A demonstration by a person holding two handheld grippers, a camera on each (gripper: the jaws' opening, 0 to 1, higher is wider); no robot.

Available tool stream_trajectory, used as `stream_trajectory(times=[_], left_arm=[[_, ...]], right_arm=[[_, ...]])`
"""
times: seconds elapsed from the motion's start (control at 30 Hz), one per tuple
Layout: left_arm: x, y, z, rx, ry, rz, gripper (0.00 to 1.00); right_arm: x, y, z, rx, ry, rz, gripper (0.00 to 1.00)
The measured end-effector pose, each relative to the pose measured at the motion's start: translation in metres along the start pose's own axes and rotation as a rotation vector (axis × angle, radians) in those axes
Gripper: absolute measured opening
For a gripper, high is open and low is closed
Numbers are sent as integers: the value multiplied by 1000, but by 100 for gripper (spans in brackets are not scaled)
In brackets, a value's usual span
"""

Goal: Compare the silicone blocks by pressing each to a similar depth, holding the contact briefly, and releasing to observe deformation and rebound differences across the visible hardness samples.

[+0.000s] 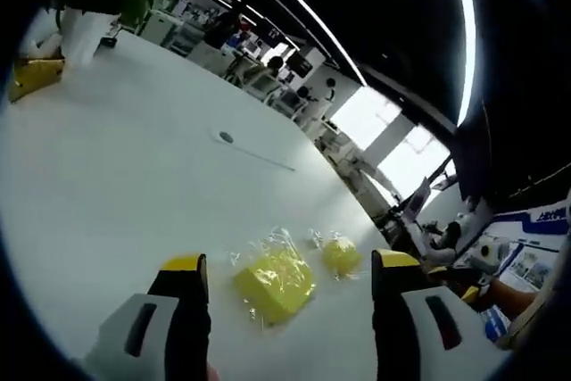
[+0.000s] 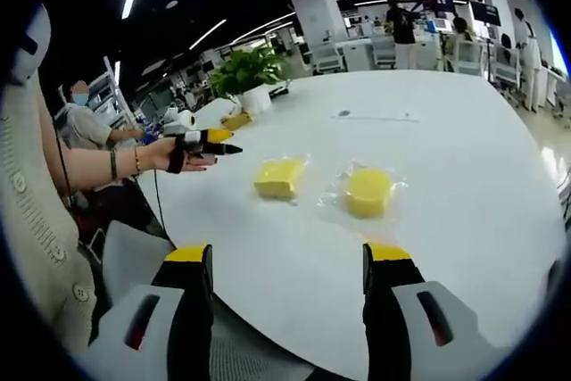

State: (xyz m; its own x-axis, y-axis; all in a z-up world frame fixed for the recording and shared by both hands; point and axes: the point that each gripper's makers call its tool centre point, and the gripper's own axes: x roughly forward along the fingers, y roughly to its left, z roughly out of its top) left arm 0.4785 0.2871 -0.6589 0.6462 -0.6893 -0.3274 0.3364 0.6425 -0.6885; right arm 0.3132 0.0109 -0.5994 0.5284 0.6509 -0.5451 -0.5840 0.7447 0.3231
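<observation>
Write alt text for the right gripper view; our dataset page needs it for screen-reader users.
Two yellow silicone samples, a square block and a round block, lie in clear wrappers on a white table. The right tongs hover open before them.

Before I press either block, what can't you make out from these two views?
- Hardness labels on the square yellow silicone block and the round yellow silicone block: too small, under glossy clear wrap, in both views.
- Left gripper in the right gripper view: too small to show whether it is open.
- Small yellow object, left gripper view: cut off by the edge.
</observation>
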Motion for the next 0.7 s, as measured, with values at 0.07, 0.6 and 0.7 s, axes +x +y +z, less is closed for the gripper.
stream_trajectory(times=[0.07, 0.6, 0.7], left_arm=[[10, 6, -4, -50, 20, -12, 69], [52, 43, -24, -304, 74, -62, 37], [57, 45, -30, -303, 94, -72, 30]], right_arm=[[1, -3, -1, 6, 8, -6, 63], [9, -22, -10, 46, 48, -44, 62], [11, -23, -12, 53, 55, -44, 61]])
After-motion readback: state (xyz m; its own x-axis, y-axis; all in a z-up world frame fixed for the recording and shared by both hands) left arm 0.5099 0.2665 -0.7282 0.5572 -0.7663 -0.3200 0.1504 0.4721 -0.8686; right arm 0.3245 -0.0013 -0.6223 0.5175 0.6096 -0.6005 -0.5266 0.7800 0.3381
